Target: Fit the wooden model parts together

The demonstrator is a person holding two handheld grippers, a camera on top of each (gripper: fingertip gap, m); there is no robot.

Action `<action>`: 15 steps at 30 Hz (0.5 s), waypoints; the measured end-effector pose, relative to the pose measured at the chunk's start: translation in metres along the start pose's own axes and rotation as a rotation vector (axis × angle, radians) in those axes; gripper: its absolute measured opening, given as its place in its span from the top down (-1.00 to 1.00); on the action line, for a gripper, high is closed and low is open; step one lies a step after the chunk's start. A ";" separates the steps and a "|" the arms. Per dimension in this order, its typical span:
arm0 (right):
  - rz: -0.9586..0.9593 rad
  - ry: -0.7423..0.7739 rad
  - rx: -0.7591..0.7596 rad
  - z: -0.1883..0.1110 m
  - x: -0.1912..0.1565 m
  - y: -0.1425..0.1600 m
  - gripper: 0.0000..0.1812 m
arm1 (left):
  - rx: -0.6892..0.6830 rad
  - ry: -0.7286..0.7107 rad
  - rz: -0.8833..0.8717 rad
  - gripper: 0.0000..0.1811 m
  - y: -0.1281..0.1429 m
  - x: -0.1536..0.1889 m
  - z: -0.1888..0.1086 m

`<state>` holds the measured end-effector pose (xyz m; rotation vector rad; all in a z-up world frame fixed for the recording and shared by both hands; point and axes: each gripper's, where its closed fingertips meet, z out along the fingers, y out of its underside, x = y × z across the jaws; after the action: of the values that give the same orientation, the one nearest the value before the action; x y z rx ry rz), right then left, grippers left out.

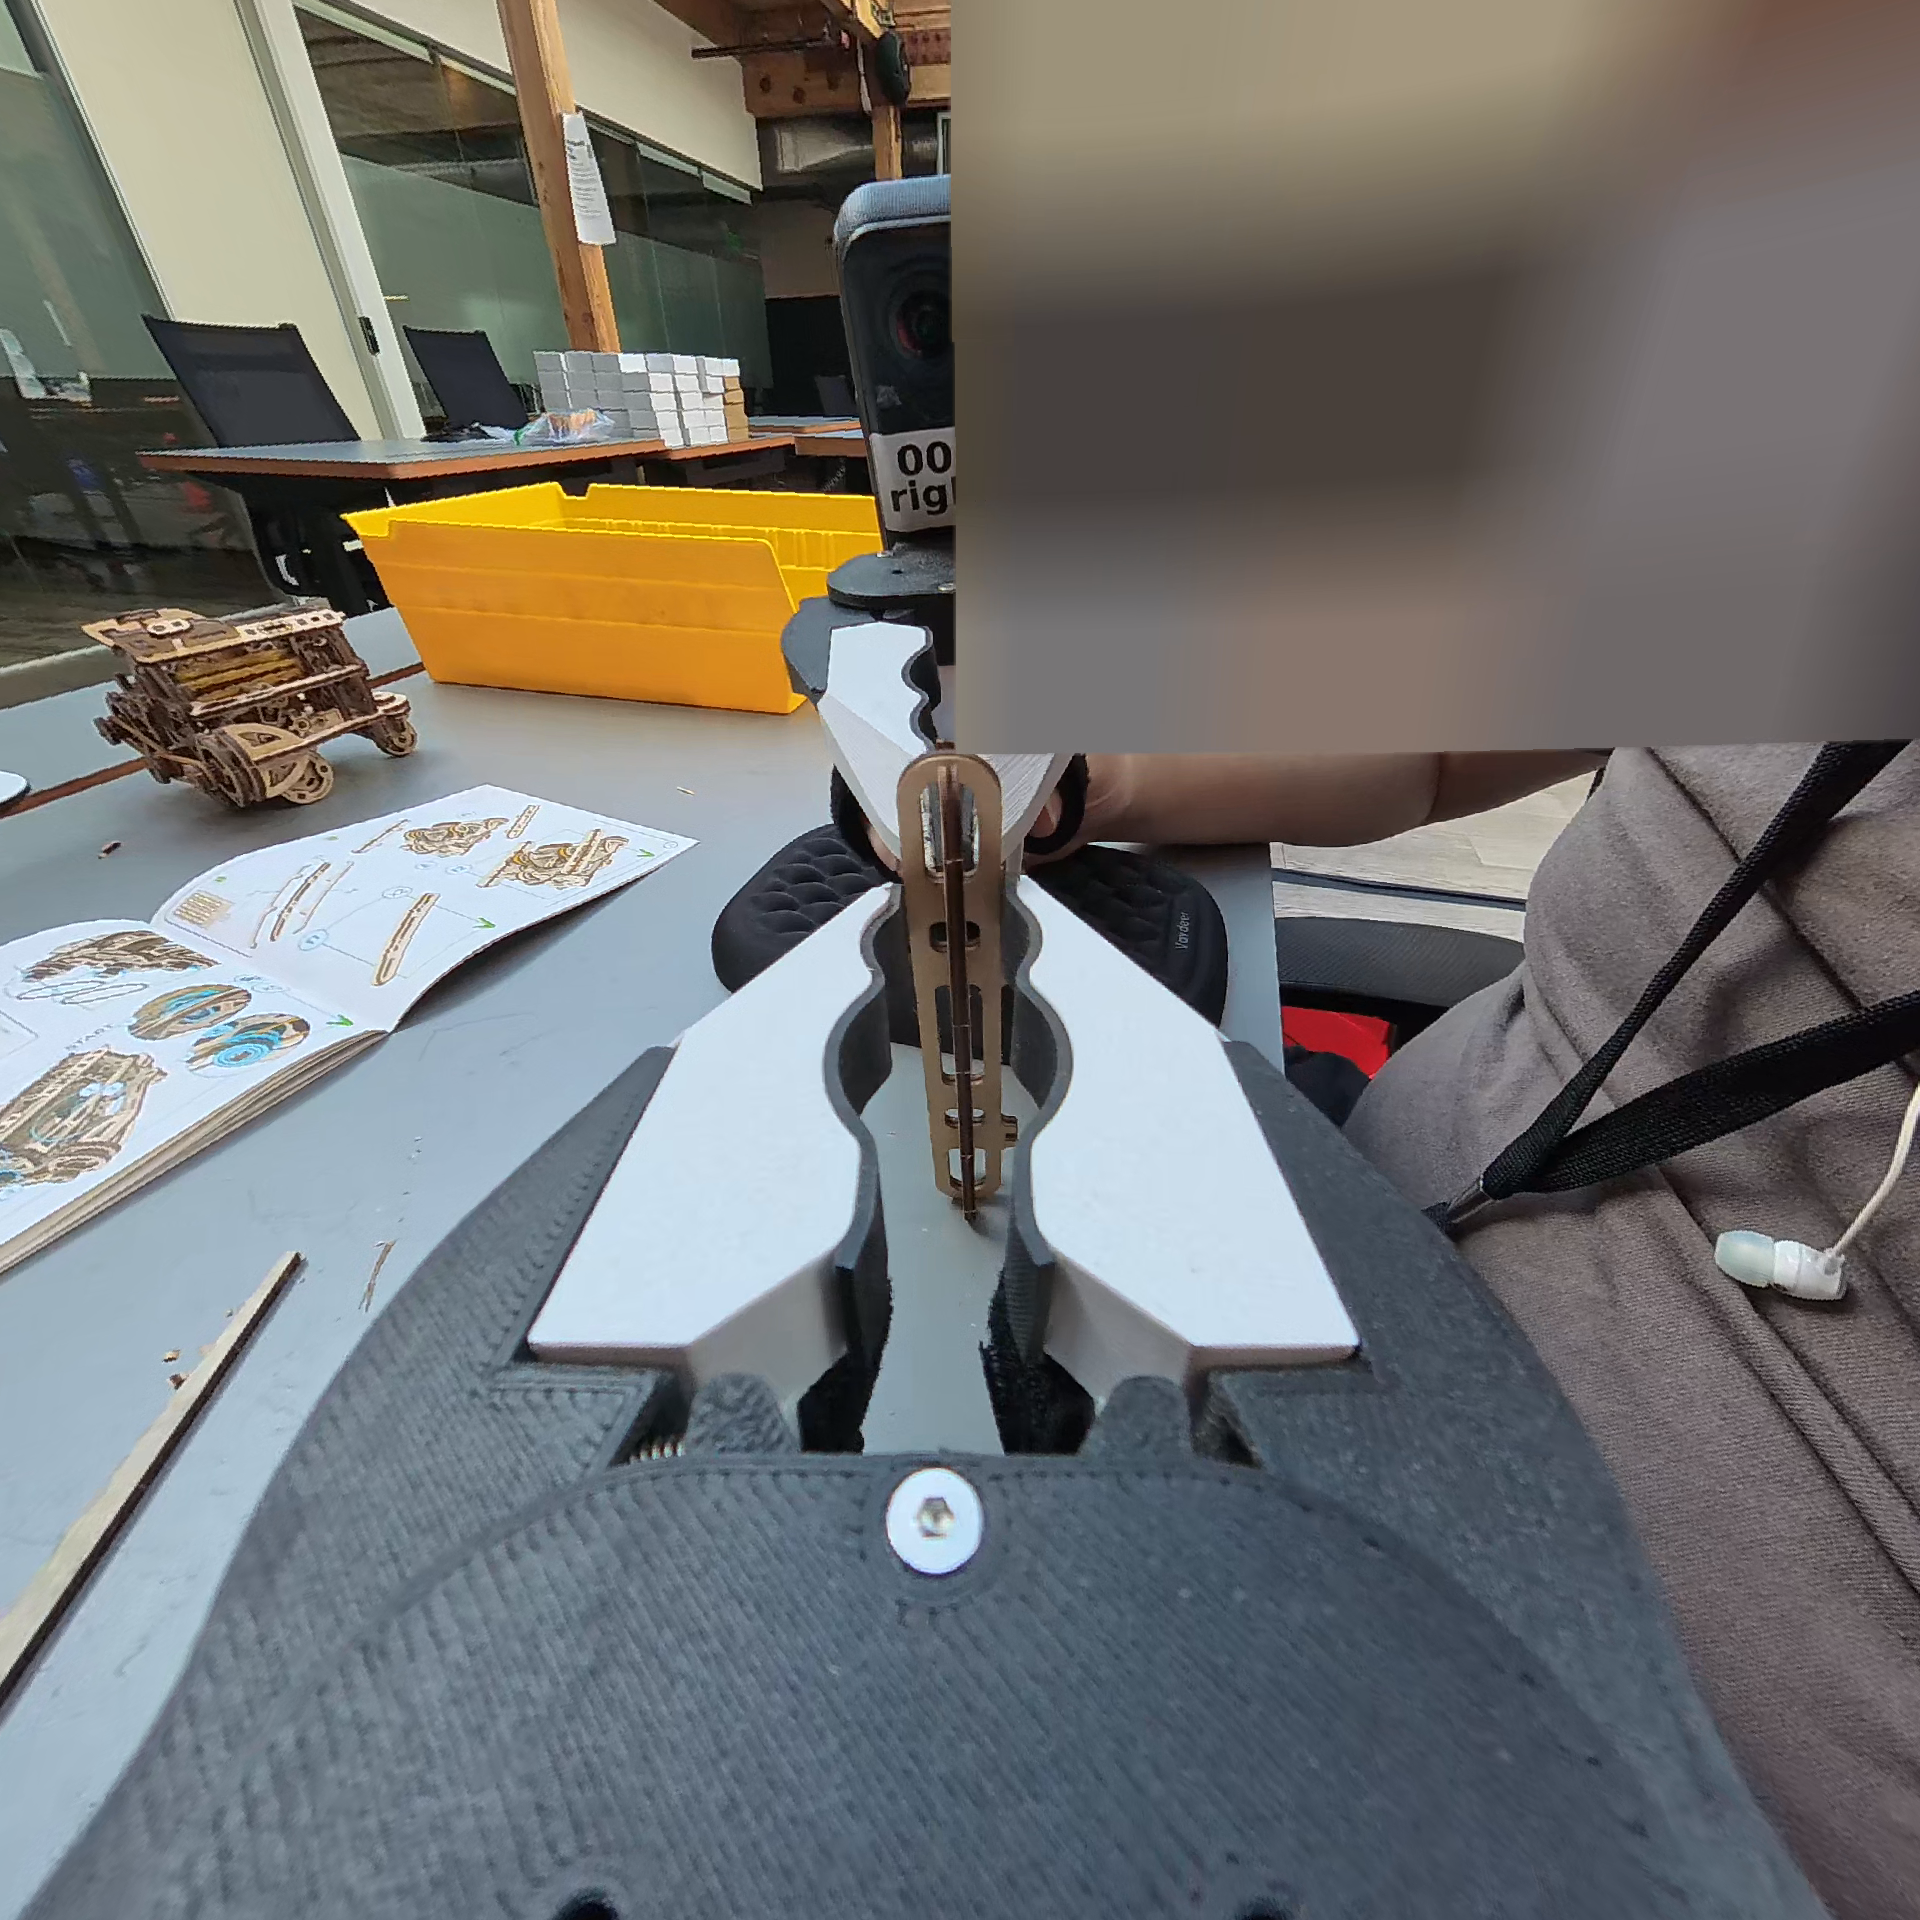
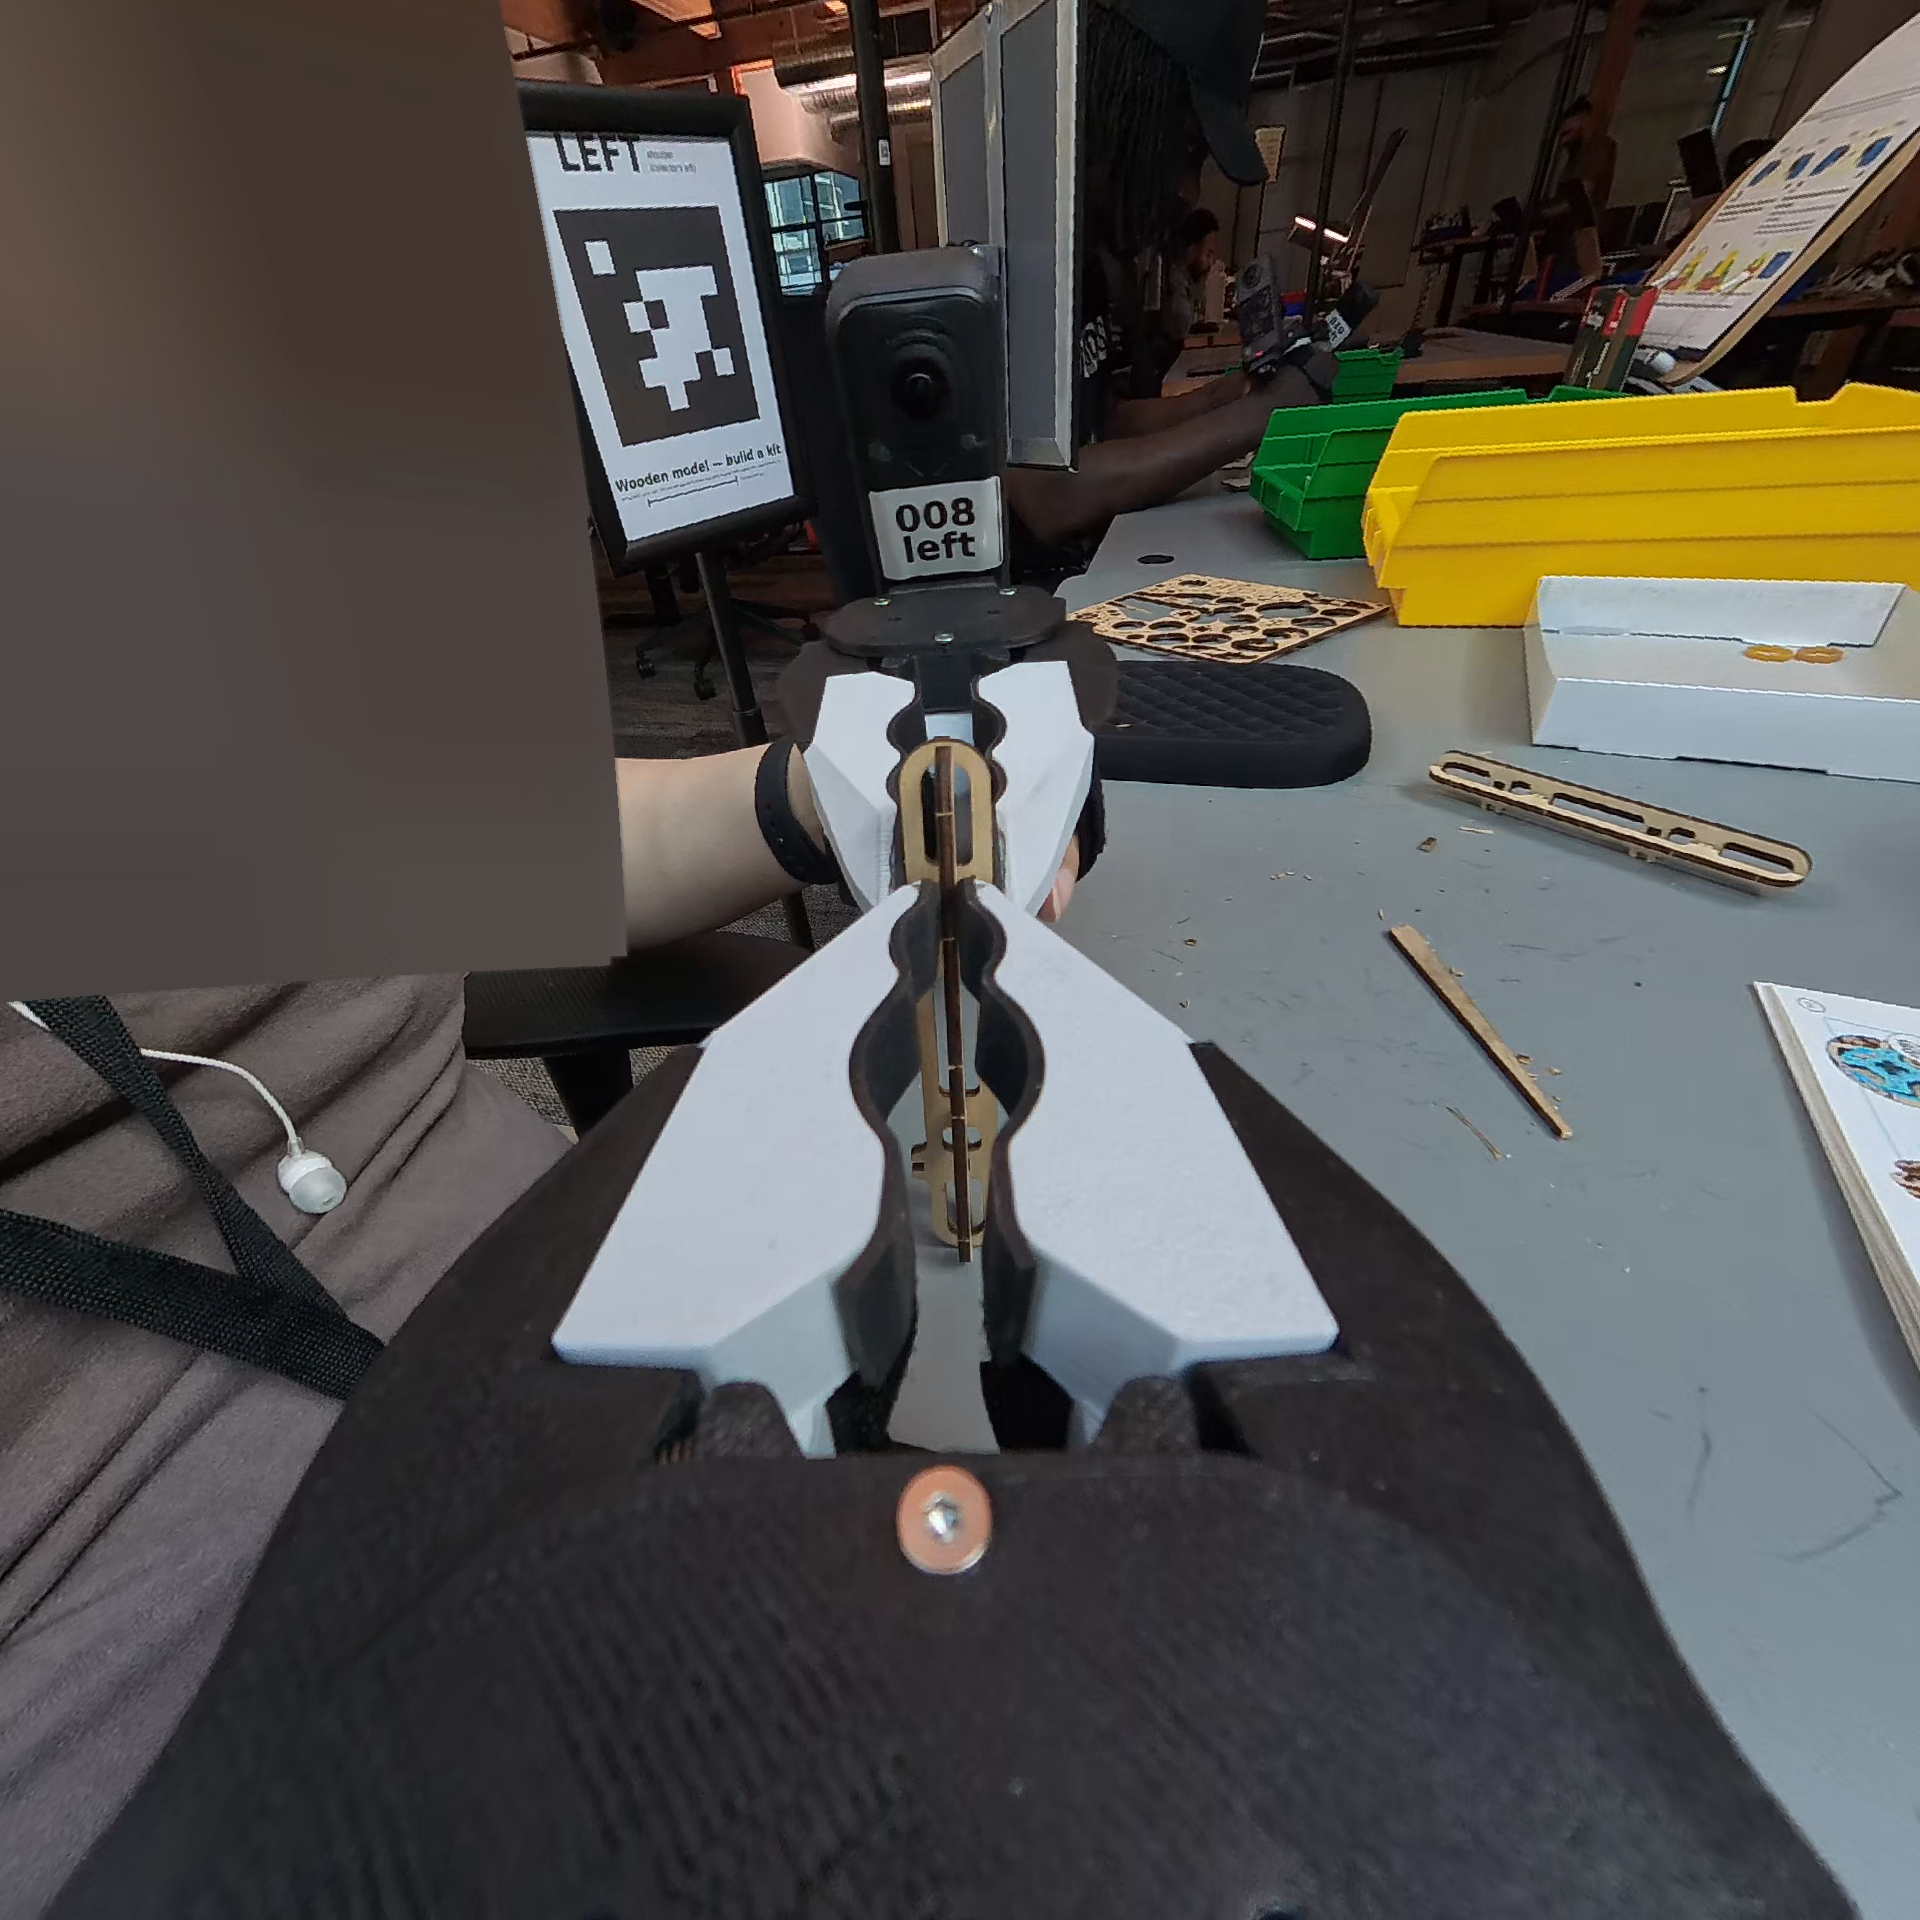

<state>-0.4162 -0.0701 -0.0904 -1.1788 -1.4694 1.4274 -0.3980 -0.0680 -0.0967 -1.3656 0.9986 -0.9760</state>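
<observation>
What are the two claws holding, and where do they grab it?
Both hold one slotted wooden strip: the left claw and the right claw each pinch it at their tips, from opposite ends.

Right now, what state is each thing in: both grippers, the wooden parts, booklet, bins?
Left gripper: shut on slotted strip.
Right gripper: shut on slotted strip.
Slotted strip: held between both grippers off the table, a thin piece set along its middle.
Second strip: lying loose on table.
Booklet: open, flat.
Finished model: assembled, standing on table.
Yellow bin: upright; contents hidden.
Wood sheet: flat, parts punched out.
</observation>
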 end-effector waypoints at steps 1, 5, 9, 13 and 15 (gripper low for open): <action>0.000 -0.001 0.001 0.000 0.000 0.000 0.99 | 0.001 0.002 -0.002 0.84 0.000 0.000 0.000; 0.025 -0.006 0.006 0.000 0.002 -0.001 0.99 | 0.017 -0.004 -0.016 0.84 -0.002 -0.002 -0.001; 0.058 0.011 0.052 -0.003 0.008 -0.007 0.79 | 0.118 -0.035 -0.118 0.85 -0.014 -0.012 -0.010; 0.093 0.027 0.050 -0.002 0.013 -0.005 0.67 | 0.251 -0.083 -0.290 0.85 -0.026 -0.029 -0.026; 0.106 0.056 0.034 0.000 0.017 -0.003 0.63 | 0.283 -0.110 -0.340 0.85 -0.029 -0.035 -0.031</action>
<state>-0.4212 -0.0535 -0.0885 -1.2822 -1.3564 1.4724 -0.4372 -0.0435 -0.0673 -1.3552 0.5292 -1.2284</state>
